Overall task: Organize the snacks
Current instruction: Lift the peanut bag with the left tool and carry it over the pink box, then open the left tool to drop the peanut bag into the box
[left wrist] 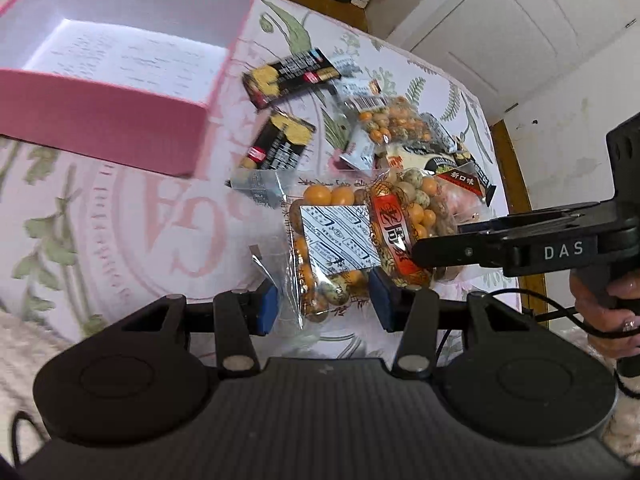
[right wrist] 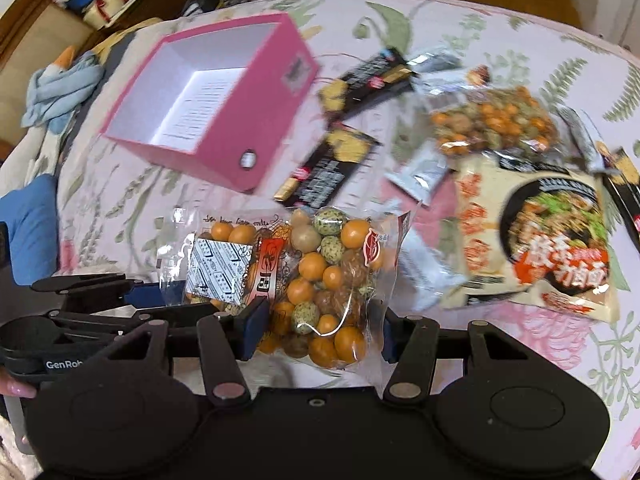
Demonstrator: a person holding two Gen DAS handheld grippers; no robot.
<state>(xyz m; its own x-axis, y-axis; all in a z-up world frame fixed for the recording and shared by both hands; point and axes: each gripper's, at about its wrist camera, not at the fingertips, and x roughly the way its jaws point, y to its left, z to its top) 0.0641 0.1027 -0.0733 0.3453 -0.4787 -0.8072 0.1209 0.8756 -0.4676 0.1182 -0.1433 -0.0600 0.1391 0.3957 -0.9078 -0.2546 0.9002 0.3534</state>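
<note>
Pink box (left wrist: 120,112) empty; remaining snacks loose beside it. Both grippers, left (left wrist: 324,300) and right (right wrist: 316,328), clamped on one nut bag (right wrist: 320,272), lifted.

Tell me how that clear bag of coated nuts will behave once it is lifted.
The nut bag is thin clear film, so it likely sags and crinkles. The round nuts look loose and may shift inside. Both the left gripper and right gripper pinch it, probably to stop slipping.
</note>
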